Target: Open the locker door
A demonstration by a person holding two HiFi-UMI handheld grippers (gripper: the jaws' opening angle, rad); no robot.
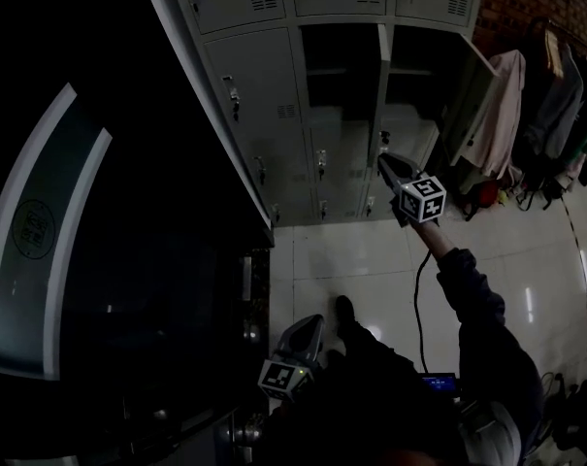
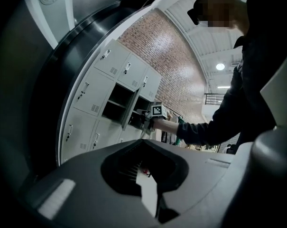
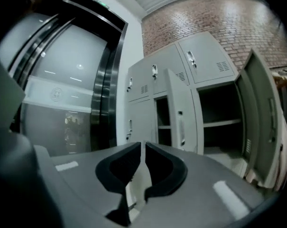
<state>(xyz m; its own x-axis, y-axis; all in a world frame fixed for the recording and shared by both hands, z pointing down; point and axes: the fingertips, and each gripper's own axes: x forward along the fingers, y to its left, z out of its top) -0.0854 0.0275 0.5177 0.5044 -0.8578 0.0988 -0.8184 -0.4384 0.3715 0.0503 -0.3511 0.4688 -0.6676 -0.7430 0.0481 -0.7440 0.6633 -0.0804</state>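
A bank of grey lockers (image 1: 264, 66) fills the top of the head view. One middle-row locker door (image 1: 381, 76) stands ajar, and the door (image 1: 468, 90) to its right is swung wide. My right gripper (image 1: 382, 160) reaches out to the lockers just below the ajar door. In the right gripper view its jaws (image 3: 143, 144) are drawn to a hairline slit, with nothing clearly between them. Ahead are the ajar door (image 3: 179, 113) and the wide-open one (image 3: 259, 113). My left gripper (image 1: 312, 323) hangs low by my body, its jaws (image 2: 143, 140) shut and empty.
A dark curved glass door (image 1: 41, 241) takes up the left side. Clothes (image 1: 506, 115) hang on a rail by the brick wall at right. A cable (image 1: 417, 299) trails under my right arm over the white tiled floor (image 1: 342, 250).
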